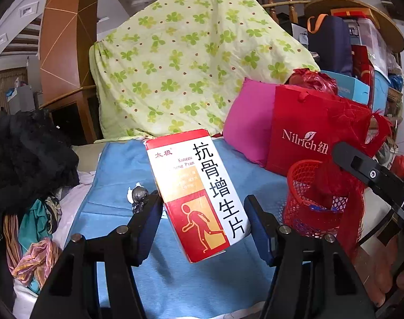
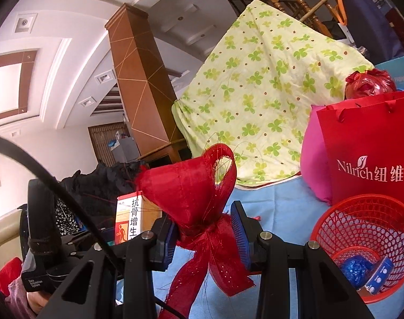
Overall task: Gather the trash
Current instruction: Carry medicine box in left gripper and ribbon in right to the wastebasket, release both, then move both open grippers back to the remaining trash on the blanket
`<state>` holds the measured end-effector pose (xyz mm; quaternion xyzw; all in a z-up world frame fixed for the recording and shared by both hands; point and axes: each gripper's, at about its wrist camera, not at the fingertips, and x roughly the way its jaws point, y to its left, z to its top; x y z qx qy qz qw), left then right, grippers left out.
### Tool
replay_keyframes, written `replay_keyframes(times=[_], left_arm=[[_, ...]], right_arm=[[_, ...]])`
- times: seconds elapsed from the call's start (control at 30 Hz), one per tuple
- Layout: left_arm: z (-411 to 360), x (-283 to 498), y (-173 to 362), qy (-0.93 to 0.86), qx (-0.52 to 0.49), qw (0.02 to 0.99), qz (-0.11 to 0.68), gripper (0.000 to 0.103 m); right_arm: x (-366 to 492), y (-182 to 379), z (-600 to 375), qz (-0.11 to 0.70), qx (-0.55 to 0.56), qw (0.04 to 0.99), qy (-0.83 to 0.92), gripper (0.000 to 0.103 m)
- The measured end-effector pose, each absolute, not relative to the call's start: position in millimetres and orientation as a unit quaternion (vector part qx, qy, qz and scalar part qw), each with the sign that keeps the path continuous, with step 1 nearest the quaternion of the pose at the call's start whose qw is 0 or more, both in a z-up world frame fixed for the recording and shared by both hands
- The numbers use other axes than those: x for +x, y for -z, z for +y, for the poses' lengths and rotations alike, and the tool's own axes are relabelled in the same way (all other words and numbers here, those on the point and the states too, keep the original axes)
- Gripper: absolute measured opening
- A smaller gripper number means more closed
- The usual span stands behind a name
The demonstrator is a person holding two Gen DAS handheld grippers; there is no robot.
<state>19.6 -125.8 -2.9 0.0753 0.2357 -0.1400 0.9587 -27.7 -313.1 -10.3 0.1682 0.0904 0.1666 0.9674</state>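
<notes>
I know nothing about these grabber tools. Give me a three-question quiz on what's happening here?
1. True or false: the right gripper is shut on the red ribbon.
2. What stands between the fingers of the left gripper? A) a blue cup B) the medicine box C) a spoon
3. Fill in: the red mesh basket already holds a crumpled blue wad and a small blue ____.

Key
1. True: both pads pinch the ribbon at its knot.
2. B; whether the pads actually clamp it is hard to tell.
3. packet, lying at the bottom.
</notes>
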Motion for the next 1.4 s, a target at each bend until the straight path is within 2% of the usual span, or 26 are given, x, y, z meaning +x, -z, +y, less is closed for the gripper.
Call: replay_keyframes(times=[0.5, 0.83, 1.2, 1.3, 1.4], left_arm=[[-182.3, 21.7, -2.1, 0.226, 0.104, 0.939, 0.238, 0.065], [-257.1, 50.6, -4.3, 0.344, 0.093, 0.89, 0.284, 0.065], [-358.1, 90.3, 35.6, 0.41, 0.123, 0.838, 0.338, 0.067], [-362.0, 99.6, 54.6, 0.391, 0.129, 0.833, 0.369, 0.067], [-345.0, 96.7, 58.5, 0.386, 0.125, 0.834, 0.373, 0.067]], right_arm=[[-41.1, 11.7, -357.7, 0.072, 0.196, 0.971, -0.118, 0.04], [-51.9, 5.8, -450.0, 0.046, 0.244, 0.968, -0.021, 0.042], [-13.9, 46.4, -542.7, 0.105, 0.311, 0.942, 0.066, 0.042], [2.0, 66.3, -558.7, 0.141, 0.347, 0.924, 0.074, 0.072], [5.8, 76.7, -563.1, 0.156, 0.369, 0.914, 0.068, 0.073]])
